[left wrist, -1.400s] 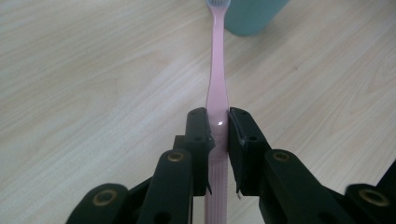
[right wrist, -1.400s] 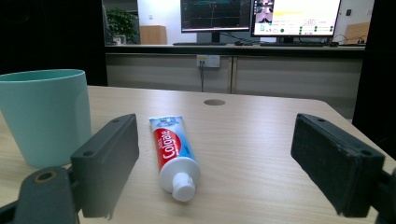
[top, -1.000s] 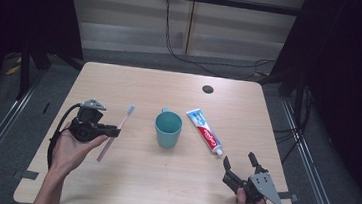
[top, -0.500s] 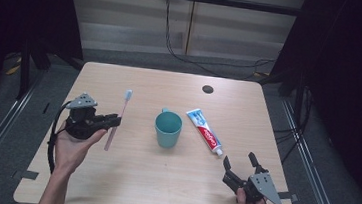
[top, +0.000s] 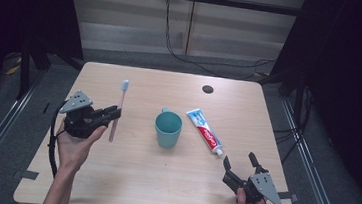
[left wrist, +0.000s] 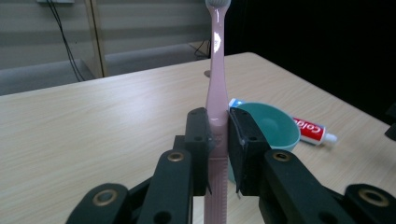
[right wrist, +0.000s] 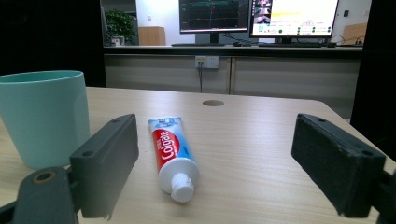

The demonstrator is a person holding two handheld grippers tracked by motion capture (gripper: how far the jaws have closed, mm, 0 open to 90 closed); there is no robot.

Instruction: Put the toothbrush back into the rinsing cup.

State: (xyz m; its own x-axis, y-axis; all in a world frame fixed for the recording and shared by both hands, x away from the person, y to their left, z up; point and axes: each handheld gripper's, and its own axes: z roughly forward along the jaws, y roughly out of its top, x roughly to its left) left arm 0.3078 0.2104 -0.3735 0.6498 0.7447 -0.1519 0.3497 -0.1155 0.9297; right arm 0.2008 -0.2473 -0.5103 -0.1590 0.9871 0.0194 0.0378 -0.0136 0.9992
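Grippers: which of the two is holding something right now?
The left gripper, shut on the pink toothbrush. The right gripper is open, nothing between them, facing the toothpaste tube.

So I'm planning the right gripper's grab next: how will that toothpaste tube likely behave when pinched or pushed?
The toothpaste tube looks soft-walled, so it would probably dent under the pads. It lies flat on the table, so it is more apt to slide than roll. Its round cap probably makes a firmer grip point.

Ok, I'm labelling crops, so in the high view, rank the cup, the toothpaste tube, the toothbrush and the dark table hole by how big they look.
1. teal cup
2. toothpaste tube and pink toothbrush: unsure; the brush is longer but thinner, and raised nearer the camera
3. table hole
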